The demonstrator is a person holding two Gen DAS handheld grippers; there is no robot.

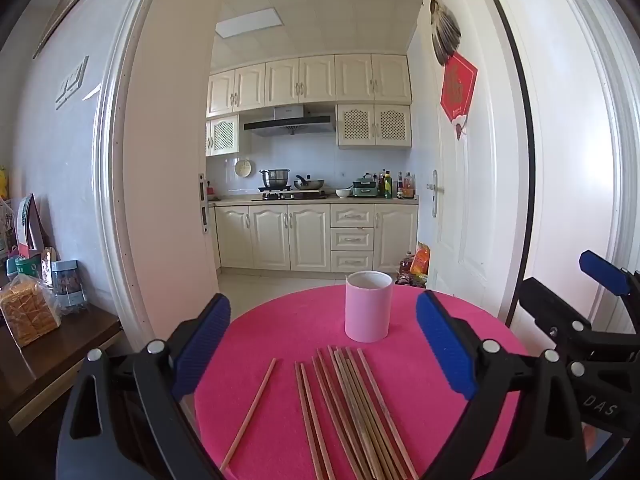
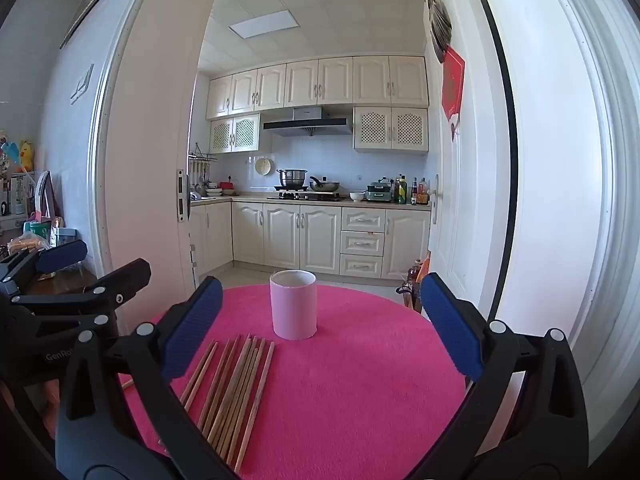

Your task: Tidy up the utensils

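Note:
A pink cylindrical cup (image 1: 368,306) stands upright on a round pink table (image 1: 296,320). Several wooden chopsticks (image 1: 352,408) lie in a loose row in front of it, and one chopstick (image 1: 250,410) lies apart to their left. My left gripper (image 1: 322,344) is open and empty, above the near side of the chopsticks. In the right wrist view the cup (image 2: 294,304) stands at the middle and the chopsticks (image 2: 234,388) lie to the lower left. My right gripper (image 2: 320,328) is open and empty, to the right of the chopsticks. The right gripper (image 1: 600,320) also shows at the left wrist view's right edge.
A brown side table (image 1: 48,360) with a bread bag (image 1: 28,312) and packets stands to the left. White door frames flank the table. A kitchen with cabinets (image 1: 312,236) and a stove lies behind. Bottles and bags (image 1: 416,264) sit on the floor by the door.

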